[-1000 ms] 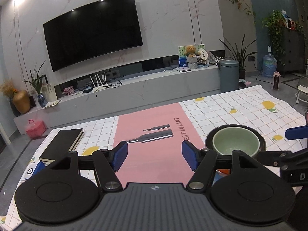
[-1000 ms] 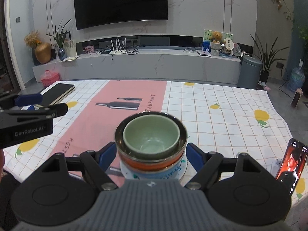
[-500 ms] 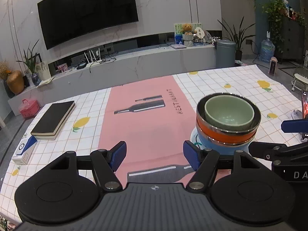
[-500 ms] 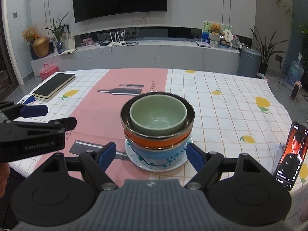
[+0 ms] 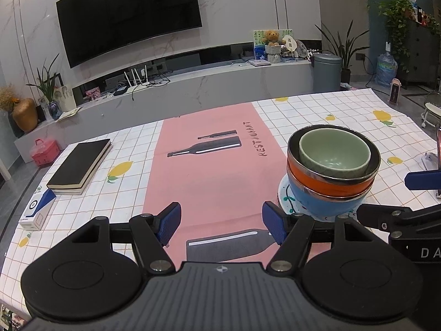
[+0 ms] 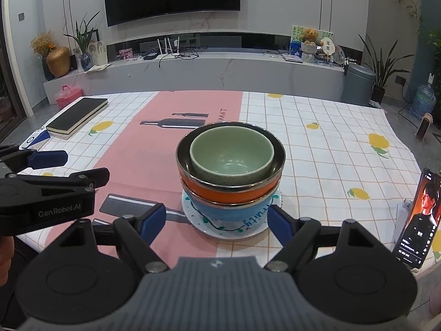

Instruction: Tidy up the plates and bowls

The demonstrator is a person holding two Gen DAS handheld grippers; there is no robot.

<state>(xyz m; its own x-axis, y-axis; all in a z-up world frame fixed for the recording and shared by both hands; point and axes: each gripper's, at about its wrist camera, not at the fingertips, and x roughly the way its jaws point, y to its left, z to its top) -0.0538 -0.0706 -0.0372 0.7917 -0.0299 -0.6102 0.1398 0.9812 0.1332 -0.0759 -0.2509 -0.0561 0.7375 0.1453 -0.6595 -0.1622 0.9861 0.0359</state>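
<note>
A stack stands on the table: a green bowl (image 6: 231, 154) nested in an orange steel-rimmed bowl (image 6: 228, 190), on a blue bowl (image 6: 234, 211), on a white patterned plate (image 6: 220, 227). The stack also shows in the left wrist view, green bowl (image 5: 335, 155) on top, plate (image 5: 285, 200) under it. My right gripper (image 6: 216, 220) is open and empty, just in front of the plate, fingers apart from it. My left gripper (image 5: 222, 222) is open and empty over the pink mat (image 5: 217, 176), left of the stack.
A black notebook (image 5: 80, 165) and a small blue-white box (image 5: 37, 211) lie at the table's left. A phone (image 6: 419, 218) stands propped at the right front edge. The checked tablecloth (image 6: 330, 143) with lemon prints covers the table.
Both grippers have drawn back and up from the stack, which now shows in full. Both stay open. The stack has not moved.
</note>
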